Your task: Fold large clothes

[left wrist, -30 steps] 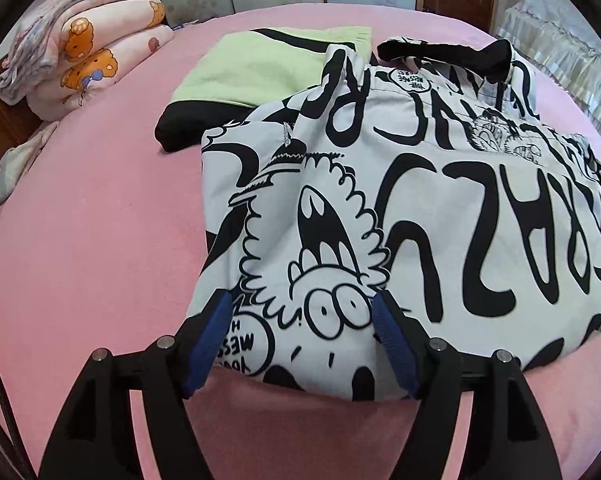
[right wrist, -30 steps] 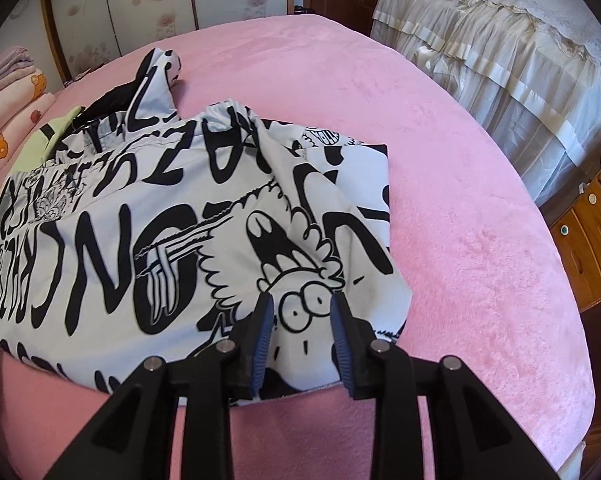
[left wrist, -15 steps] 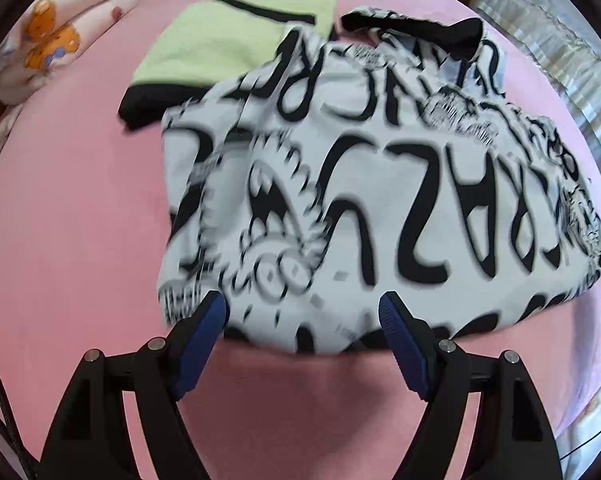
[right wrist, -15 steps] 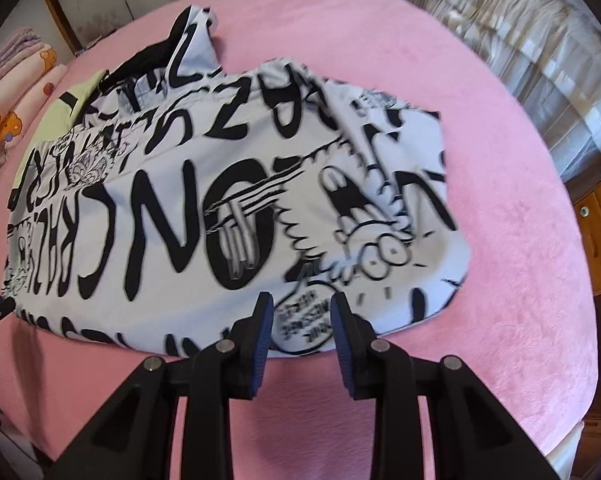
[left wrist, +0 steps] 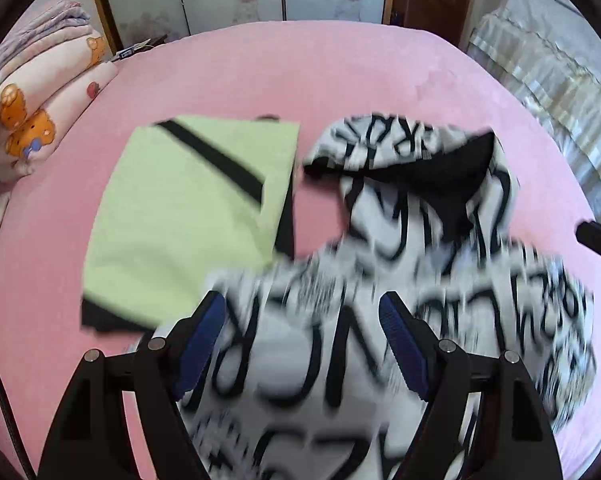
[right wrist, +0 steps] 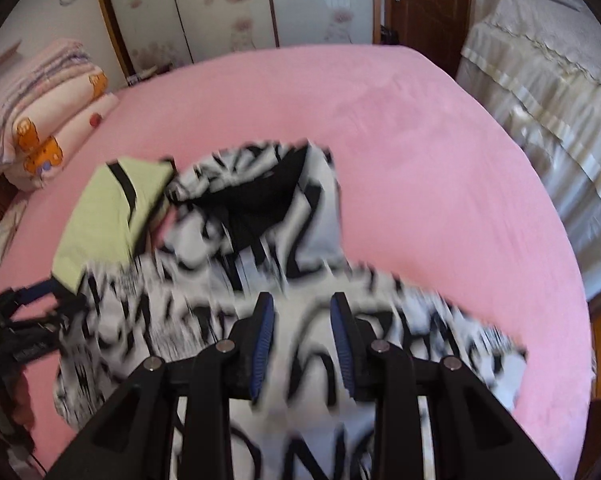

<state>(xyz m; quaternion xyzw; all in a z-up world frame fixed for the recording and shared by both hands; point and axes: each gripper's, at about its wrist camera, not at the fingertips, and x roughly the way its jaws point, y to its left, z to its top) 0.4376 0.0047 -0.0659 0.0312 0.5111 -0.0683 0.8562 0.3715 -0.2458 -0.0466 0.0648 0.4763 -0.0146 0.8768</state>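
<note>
A white hoodie with black cartoon lettering (left wrist: 416, 264) lies folded on the pink bed (left wrist: 340, 76), its black-lined hood (left wrist: 432, 176) at the far end. It also shows in the right wrist view (right wrist: 308, 240), motion-blurred. My left gripper (left wrist: 302, 312) is open, its blue pads (left wrist: 202, 328) hovering over the hoodie's near left part. My right gripper (right wrist: 302, 320) is open with a narrower gap, over the hoodie's near middle. Neither holds cloth. The left gripper shows at the left edge of the right wrist view (right wrist: 28, 320).
A folded light-green garment with black trim (left wrist: 192, 216) lies left of the hoodie, partly under its edge. Stacked bear-print quilts (left wrist: 40, 104) sit at the far left. A covered cream bed (left wrist: 560, 92) stands to the right; wardrobe doors and a brown door are behind.
Both grippers have moved forward over the hoodie and tilted up, so the view now reaches the hood and far wall. The hoodie looks blurred from the motion. Both grippers stay open.
</note>
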